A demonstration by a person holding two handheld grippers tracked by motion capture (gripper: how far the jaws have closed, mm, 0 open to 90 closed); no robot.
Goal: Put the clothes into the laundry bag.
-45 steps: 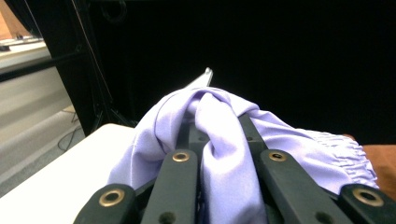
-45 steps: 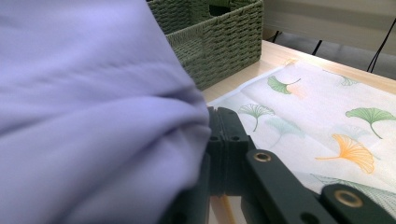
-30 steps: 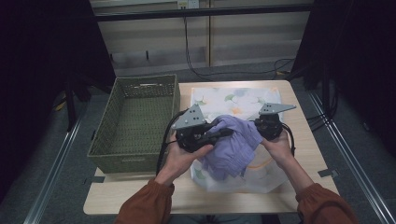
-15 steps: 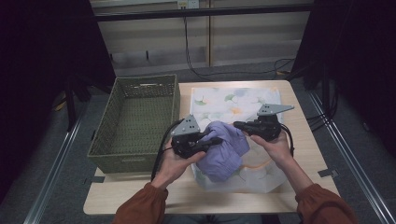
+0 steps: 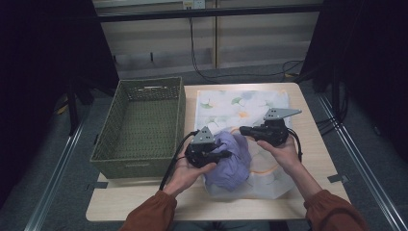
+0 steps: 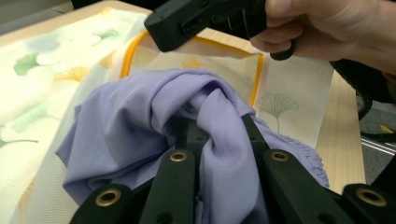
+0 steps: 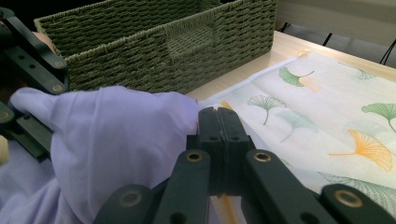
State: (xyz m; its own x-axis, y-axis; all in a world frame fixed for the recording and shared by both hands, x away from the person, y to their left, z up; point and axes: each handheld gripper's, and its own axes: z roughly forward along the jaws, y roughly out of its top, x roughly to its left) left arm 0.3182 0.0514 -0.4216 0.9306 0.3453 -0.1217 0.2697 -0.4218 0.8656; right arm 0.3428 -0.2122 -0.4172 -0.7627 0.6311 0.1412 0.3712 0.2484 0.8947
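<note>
While the left gripper pinches a fold of the purple cloth between its jaws, the right gripper sits closed, empty, touching the cloth's edge.

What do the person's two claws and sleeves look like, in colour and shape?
Both the left claw and the right claw are black, each topped with a grey three-cornered plate. Brass-coloured rivets dot the jaws. A black cable trails from the left one. The sleeves are rust-orange.

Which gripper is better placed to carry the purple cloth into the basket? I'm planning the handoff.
Probably the left. The left gripper is clamped on the purple cloth and sits beside the green basket; the right gripper, jaws together, is farther away.
</note>
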